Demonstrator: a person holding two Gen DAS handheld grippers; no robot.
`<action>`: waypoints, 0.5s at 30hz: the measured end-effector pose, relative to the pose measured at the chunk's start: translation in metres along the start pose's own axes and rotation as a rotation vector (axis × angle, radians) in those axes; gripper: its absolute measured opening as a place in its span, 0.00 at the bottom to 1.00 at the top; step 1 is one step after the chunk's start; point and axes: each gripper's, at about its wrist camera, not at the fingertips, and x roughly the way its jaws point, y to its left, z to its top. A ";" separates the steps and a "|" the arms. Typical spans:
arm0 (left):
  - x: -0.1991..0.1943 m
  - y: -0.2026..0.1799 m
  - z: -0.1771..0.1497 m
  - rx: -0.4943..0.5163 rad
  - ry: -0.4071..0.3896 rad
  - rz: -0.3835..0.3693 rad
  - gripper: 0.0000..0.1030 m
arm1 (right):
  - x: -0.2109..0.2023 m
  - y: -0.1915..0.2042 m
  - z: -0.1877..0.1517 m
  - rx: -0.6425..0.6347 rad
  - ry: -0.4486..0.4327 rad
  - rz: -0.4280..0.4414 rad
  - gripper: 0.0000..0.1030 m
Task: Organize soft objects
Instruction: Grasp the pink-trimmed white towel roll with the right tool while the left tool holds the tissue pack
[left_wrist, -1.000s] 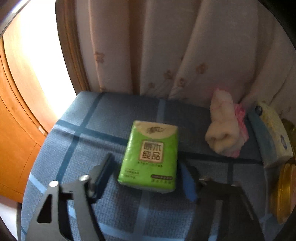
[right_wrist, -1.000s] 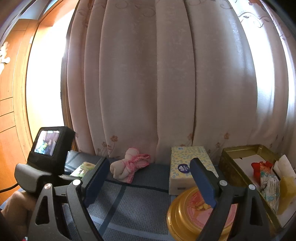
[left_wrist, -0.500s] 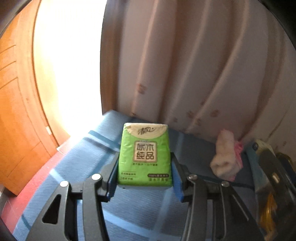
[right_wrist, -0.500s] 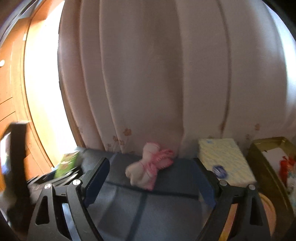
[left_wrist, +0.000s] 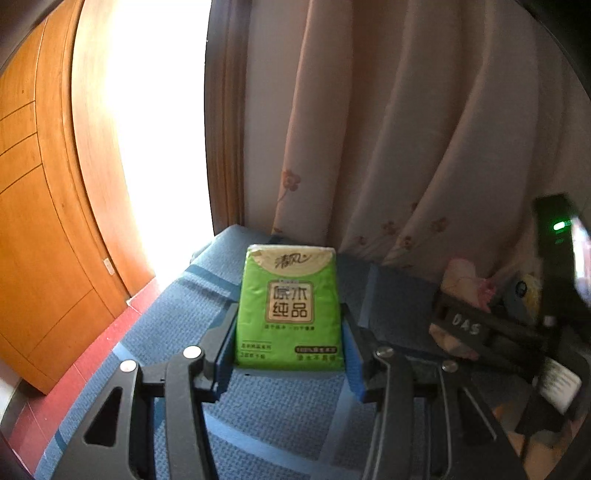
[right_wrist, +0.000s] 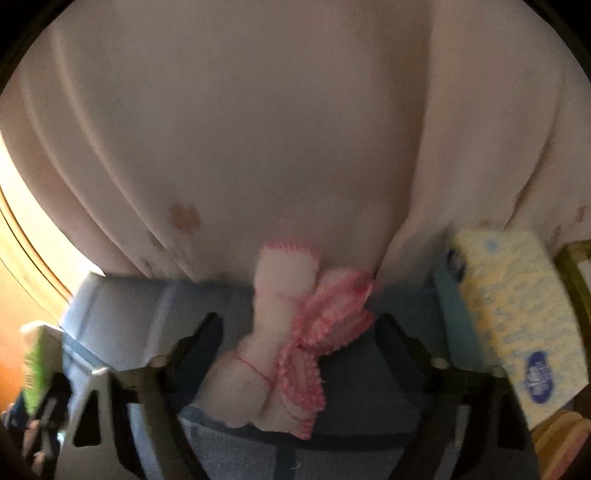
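We see left gripper (left_wrist: 290, 349) clamped on green tissue pack (left_wrist: 290, 306), frame centre. Right gripper (right_wrist: 295, 343) jaws just closing around white-pink cloth doll (right_wrist: 280, 332); contact unclear.

My left tool (left_wrist: 290, 350) closed onto green tissue pack (left_wrist: 290, 306), lifted it off blue cloth; my right tool (right_wrist: 299, 339) swung in, jaws just been closing around pink-trimmed cloth doll (right_wrist: 284, 332), not yet touching
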 end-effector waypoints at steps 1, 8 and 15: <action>0.000 0.000 0.000 0.003 -0.002 0.000 0.47 | 0.003 -0.002 0.000 0.008 0.015 0.015 0.63; -0.004 0.002 -0.005 0.025 -0.022 -0.019 0.47 | -0.021 0.004 -0.011 -0.082 -0.051 0.078 0.36; -0.025 -0.004 -0.008 0.082 -0.113 -0.030 0.47 | -0.107 0.003 -0.063 -0.250 -0.330 0.075 0.36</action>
